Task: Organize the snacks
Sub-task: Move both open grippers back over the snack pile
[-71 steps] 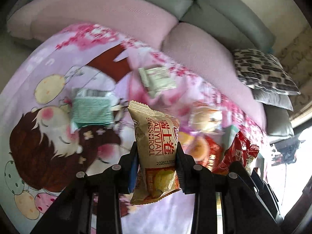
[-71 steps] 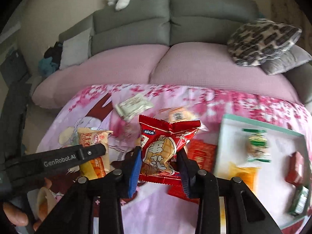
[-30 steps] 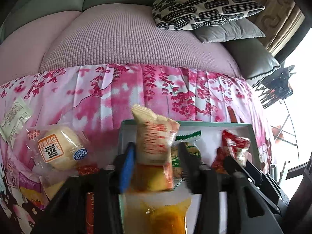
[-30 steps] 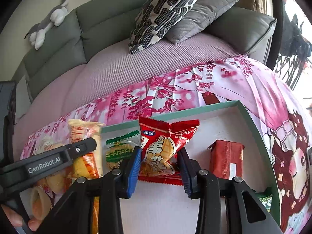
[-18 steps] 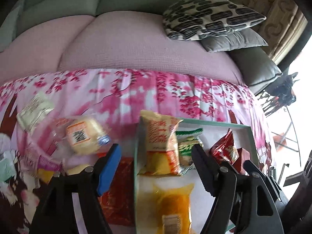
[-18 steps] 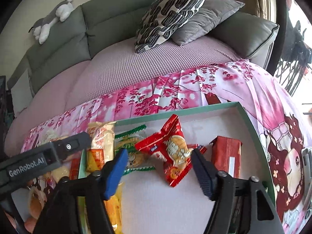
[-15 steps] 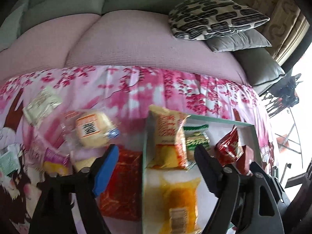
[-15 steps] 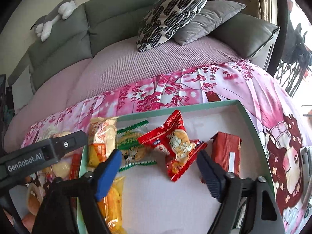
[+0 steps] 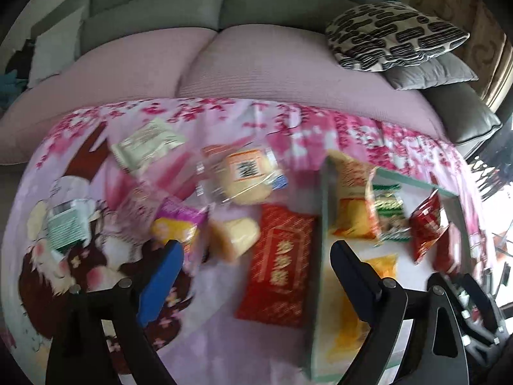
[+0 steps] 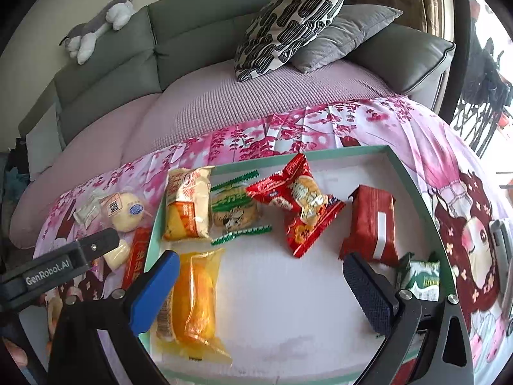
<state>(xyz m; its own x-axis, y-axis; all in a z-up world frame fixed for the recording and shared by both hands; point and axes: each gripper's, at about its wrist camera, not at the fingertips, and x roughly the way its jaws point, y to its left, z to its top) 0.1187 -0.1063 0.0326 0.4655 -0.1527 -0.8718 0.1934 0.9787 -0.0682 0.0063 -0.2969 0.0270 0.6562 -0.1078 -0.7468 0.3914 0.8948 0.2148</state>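
Note:
A white tray with a green rim (image 10: 413, 189) lies on the pink printed cloth. In it are the Swiss roll pack (image 10: 187, 203), a green-edged biscuit pack (image 10: 235, 207), the red "nice" snack pack (image 10: 299, 203), a dark red pack (image 10: 372, 224), a yellow cake pack (image 10: 194, 298) and a small green pack (image 10: 423, 277). My right gripper (image 10: 259, 285) is open and empty above the tray. My left gripper (image 9: 256, 272) is open and empty over a red packet (image 9: 280, 266) left of the tray (image 9: 320, 224). The left wrist view is blurred.
Loose snacks lie on the cloth left of the tray: a round bun pack (image 9: 247, 176), a pale pack (image 9: 147, 142), a green-white pack (image 9: 67, 224), a purple-yellow pack (image 9: 178, 224) and a small cake (image 9: 235, 237). A grey sofa with pillows (image 10: 288, 25) stands behind.
Both grippers let go of their packs in the tray and opened. The left gripper has since swung left, toward the loose snacks; the right gripper has pulled back a little.

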